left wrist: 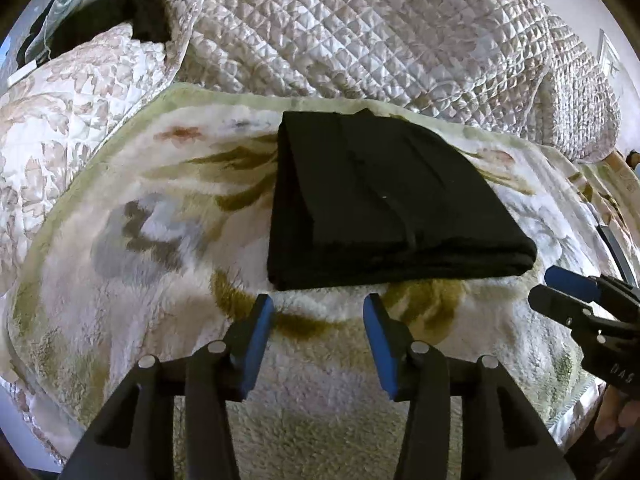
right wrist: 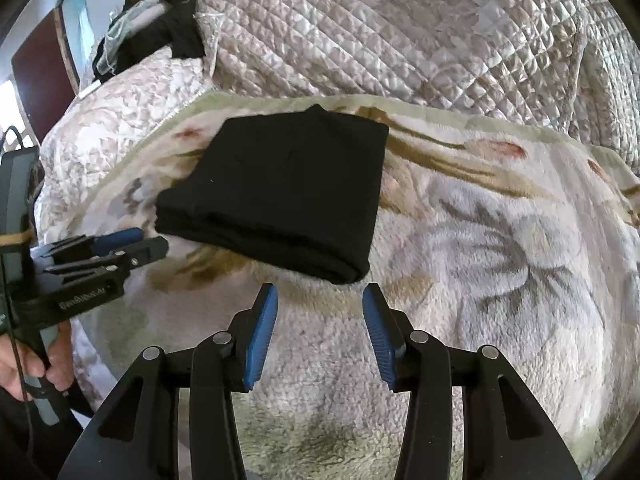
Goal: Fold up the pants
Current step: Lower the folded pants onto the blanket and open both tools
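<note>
The black pants (left wrist: 384, 200) lie folded into a compact rectangle on the fleece floral blanket (left wrist: 160, 240); they also show in the right wrist view (right wrist: 280, 192). My left gripper (left wrist: 319, 308) is open and empty, just short of the fold's near edge. It shows from the side in the right wrist view (right wrist: 140, 242). My right gripper (right wrist: 320, 298) is open and empty, just short of the pants' near right corner. It shows at the right edge of the left wrist view (left wrist: 560, 288).
A quilted bedspread (left wrist: 380, 28) rises behind the blanket. Dark clothes (left wrist: 132, 16) and clear plastic lie at the back left. A dark wooden board (right wrist: 40, 60) stands at the far left. The blanket (right wrist: 500, 240) spreads to the right of the pants.
</note>
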